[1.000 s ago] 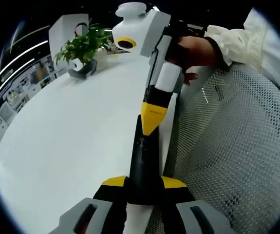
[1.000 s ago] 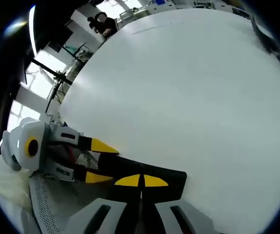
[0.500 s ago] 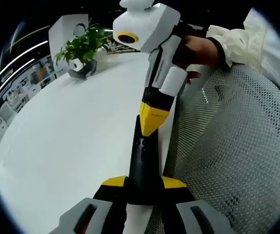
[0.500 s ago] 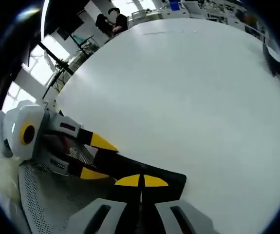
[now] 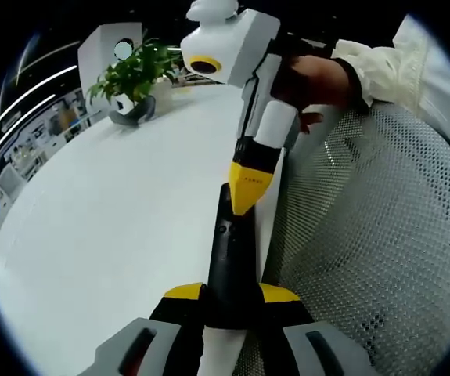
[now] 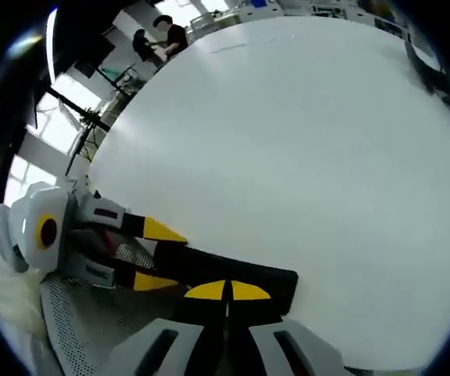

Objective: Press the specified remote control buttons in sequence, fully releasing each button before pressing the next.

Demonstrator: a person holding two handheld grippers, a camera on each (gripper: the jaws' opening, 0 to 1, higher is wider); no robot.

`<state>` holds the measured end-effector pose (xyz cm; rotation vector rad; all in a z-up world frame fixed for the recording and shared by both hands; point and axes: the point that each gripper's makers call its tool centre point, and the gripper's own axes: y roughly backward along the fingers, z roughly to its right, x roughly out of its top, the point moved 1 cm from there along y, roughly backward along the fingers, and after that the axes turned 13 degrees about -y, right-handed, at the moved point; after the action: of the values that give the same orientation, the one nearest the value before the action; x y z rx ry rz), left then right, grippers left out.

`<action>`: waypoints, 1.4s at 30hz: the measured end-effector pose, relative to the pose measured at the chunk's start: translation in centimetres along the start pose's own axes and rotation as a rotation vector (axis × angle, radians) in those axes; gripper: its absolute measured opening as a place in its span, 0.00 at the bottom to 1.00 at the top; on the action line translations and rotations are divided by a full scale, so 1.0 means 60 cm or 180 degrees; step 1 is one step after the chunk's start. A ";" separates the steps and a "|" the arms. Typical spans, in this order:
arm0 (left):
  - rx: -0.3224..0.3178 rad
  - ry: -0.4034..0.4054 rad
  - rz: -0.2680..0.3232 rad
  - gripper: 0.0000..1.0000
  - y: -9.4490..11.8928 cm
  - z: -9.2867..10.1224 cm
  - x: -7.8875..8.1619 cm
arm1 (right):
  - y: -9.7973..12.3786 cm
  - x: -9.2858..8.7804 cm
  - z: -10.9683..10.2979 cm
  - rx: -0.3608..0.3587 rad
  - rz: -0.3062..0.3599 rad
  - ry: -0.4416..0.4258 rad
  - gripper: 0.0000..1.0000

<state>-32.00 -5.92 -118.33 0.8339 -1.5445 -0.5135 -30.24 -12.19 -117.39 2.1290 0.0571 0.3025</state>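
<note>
Left tool (image 5: 231, 301) clamps the black remote (image 5: 229, 258); right tool (image 5: 246, 190) touches it.

You get bright, even light with glare on the glossy white round table (image 6: 303, 157); fisheye edges bend.

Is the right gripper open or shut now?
Shut: the right gripper's yellow tips meet with no gap, pointing onto the black remote control, which the left gripper clamps by its near end.

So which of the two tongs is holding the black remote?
The left tongs hold the remote control, one yellow tip on each side of it. The right tongs are shut and only touch its top with their tip.
</note>
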 end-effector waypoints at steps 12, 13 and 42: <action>0.0000 0.0002 0.0003 0.25 0.000 0.000 0.000 | 0.010 -0.010 0.012 -0.0063 -0.0138 -0.0271 0.00; 0.0000 0.0000 0.0004 0.25 0.000 0.000 0.000 | 0.009 -0.011 0.011 -0.0050 -0.0153 -0.0277 0.00; 0.0001 -0.0014 0.0005 0.25 0.000 0.001 0.001 | 0.004 -0.012 0.010 -0.0069 -0.0135 -0.0170 0.00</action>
<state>-32.03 -5.97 -118.33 0.8323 -1.5491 -0.5142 -30.81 -12.95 -117.64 2.1105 0.0677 0.2202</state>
